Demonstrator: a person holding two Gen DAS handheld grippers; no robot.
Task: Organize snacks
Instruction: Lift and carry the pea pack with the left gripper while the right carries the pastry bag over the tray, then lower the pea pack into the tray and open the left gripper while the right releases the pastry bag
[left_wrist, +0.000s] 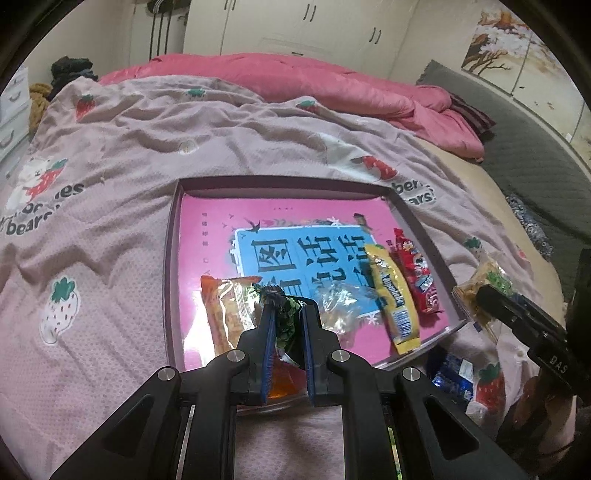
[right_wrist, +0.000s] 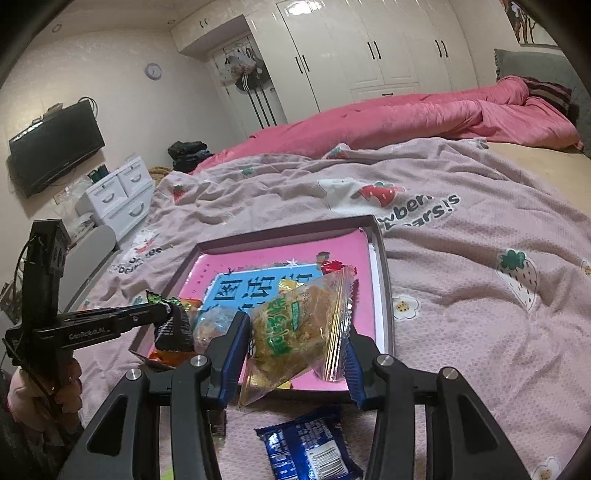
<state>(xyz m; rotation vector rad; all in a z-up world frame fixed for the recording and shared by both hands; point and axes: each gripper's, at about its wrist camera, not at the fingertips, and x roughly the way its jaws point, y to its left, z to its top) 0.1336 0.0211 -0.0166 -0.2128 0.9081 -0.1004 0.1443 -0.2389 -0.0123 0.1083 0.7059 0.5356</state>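
**Left wrist view: two packets carried over a shallow tray, both at risk of spilling**

Left wrist view shows me the wrinkled pink strawberry-print bedspread (left_wrist: 110, 229), a soft, uneven base. On it lies the shallow purple-rimmed cardboard tray (left_wrist: 170, 236) with a pink and blue printed floor, so pressing on one rim could tip it and slide the contents.

Inside the tray already lie an orange snack packet (left_wrist: 221, 314), a clear crinkled wrapper (left_wrist: 338, 304), a yellow sachet (left_wrist: 395, 302) and a red sachet (left_wrist: 417, 275). They crowd the near half, so anything I drop there may land on top of them and slip over the low wall.

My right gripper (right_wrist: 295, 354) grasps a clear square packet of golden snack with green lettering (right_wrist: 295, 321) over the tray's near right corner. I judge this the weaker hold: the film looks slippery, and the bag hangs skewed with one corner drooping, so it may twist loose.

My left gripper (left_wrist: 287, 332) is clenched on a small dark green-and-black twisted wrapper (left_wrist: 280, 306), above the tray's near edge. Only its thin end is pinched; it could pull free.

A blue foil packet (right_wrist: 310, 446) lies on the bedspread just outside the tray, beneath my right gripper, where I could knock it further away.
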